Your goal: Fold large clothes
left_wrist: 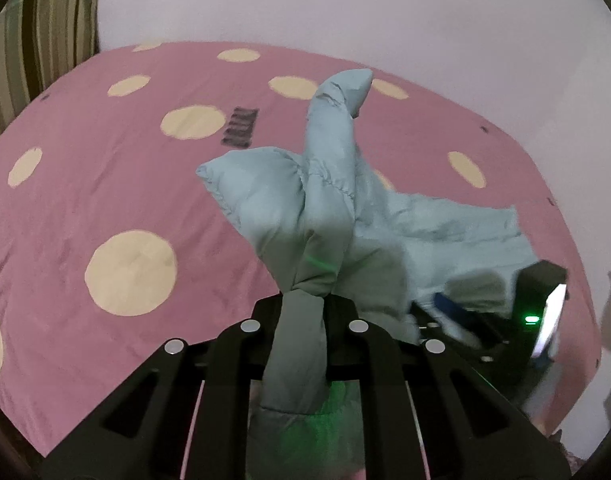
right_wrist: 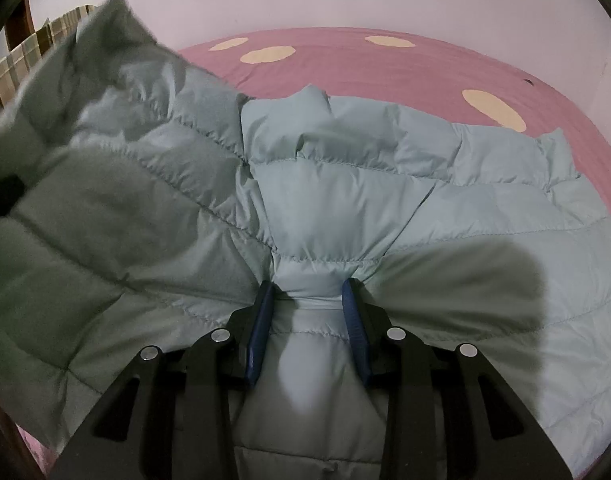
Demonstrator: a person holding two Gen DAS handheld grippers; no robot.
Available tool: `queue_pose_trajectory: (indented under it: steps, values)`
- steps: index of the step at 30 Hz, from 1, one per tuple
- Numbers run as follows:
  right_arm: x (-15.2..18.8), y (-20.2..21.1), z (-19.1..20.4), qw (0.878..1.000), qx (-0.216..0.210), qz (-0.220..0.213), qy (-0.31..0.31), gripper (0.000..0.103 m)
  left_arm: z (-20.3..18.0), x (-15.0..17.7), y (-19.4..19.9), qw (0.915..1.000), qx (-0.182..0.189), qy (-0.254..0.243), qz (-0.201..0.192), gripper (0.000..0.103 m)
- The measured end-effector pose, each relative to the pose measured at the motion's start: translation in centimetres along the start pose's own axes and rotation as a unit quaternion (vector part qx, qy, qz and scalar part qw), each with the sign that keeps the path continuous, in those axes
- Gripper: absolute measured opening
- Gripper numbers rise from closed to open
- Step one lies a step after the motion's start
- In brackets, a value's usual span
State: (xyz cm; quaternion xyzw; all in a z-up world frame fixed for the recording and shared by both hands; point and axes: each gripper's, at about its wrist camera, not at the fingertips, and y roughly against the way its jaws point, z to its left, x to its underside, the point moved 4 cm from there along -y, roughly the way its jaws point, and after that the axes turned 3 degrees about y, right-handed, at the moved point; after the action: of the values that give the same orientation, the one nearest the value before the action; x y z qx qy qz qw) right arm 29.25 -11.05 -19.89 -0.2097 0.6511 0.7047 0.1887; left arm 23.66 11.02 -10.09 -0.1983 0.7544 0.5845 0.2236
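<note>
Left wrist view: left gripper (left_wrist: 303, 304), jaws pressed nearly together, pinching a bunched fold of a pale blue quilted puffer jacket (left_wrist: 305, 216). The pinched fabric rises in front of the camera as two puffy lobes, one tall and pointed, one lower and rounded to its left; a loose tail of fabric hangs down between the black finger links toward the lens. Rest of the jacket trails off to the right, down onto the bed. Bed is covered w/ a pink sheet (left_wrist: 105, 184) printed w/ cream dots and carries a small dark rectangular mark (left_wrist: 240, 126). Striped curtain (left_wrist: 37, 40) upper left; plain pale wall behind. At right edge, the right gripper (left_wrist: 457, 316) shows partly: blue pad, green indicator light, black body; its tips lie in the jacket.

Right wrist view: right gripper (right_wrist: 309, 308), jaws part-way closed, blue pads (right_wrist: 261, 328) squeezing a thick gathered ridge of the jacket (right_wrist: 345, 200) from both sides. Jacket lies spread over the pink sheet (right_wrist: 365, 64) ahead and to the right; its left portion is lifted off the bed and blurred.
</note>
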Motion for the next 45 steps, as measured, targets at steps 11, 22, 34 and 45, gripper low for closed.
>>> queue_pose_trajectory:
  steps: [11, 22, 34, 45]
  values:
    - [0.0, 4.1, -3.7, 0.998, -0.033, -0.030, -0.037, 0.036, -7.4, -0.8, 1.6, 0.9985, 0.000, -0.051, -0.019, 0.011]
    - [1.8, 7.7, -10.2, 0.996, -0.004, -0.055, -0.074, 0.036, -13.0, 0.8, -1.0, 0.9951, -0.012, -0.097, -0.014, 0.011]
    - [4.0, 12.7, -17.5, 0.986, 0.020, -0.088, -0.139, 0.036, -20.0, 2.4, -4.4, 0.9909, -0.012, -0.134, 0.001, 0.011]
    - [6.7, 13.3, -20.7, 0.980, 0.036, -0.080, -0.177, 0.036, -25.4, 6.3, -8.4, 0.9875, -0.003, -0.155, 0.030, 0.011]
